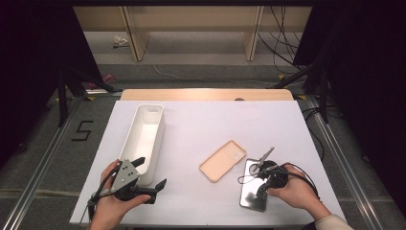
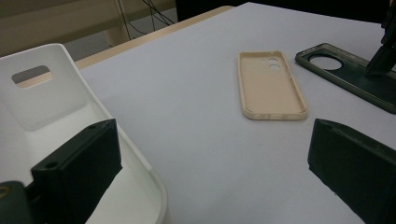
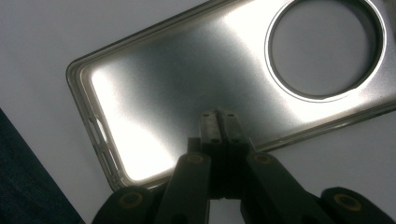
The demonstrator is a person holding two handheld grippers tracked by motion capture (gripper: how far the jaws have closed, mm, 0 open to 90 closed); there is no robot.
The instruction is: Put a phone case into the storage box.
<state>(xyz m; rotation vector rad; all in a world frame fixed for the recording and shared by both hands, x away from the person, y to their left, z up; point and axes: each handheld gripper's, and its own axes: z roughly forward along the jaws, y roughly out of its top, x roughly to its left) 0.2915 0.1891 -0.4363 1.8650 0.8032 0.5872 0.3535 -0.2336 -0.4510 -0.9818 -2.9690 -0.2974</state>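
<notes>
A beige phone case (image 1: 222, 160) (image 2: 271, 86) lies hollow side up in the middle of the white table (image 1: 201, 120). To its right lies a dark, glossy phone case (image 1: 253, 191) (image 2: 348, 74) (image 3: 154, 88) with a large round camera hole. My right gripper (image 1: 259, 189) (image 3: 217, 116) points down into that case, its jaws pressed together with nothing between them, the tips at or just above the inner surface. My left gripper (image 1: 152, 171) (image 2: 215, 172) is open at the near end of a white bin (image 1: 143, 139) (image 2: 46, 98), one jaw over the bin's rim, the other over bare table.
The long white bin stands empty at the table's left, with a handle slot in its far wall. A wooden strip (image 1: 206, 94) runs along the table's far edge. Beyond it are shelf legs and cables on the floor.
</notes>
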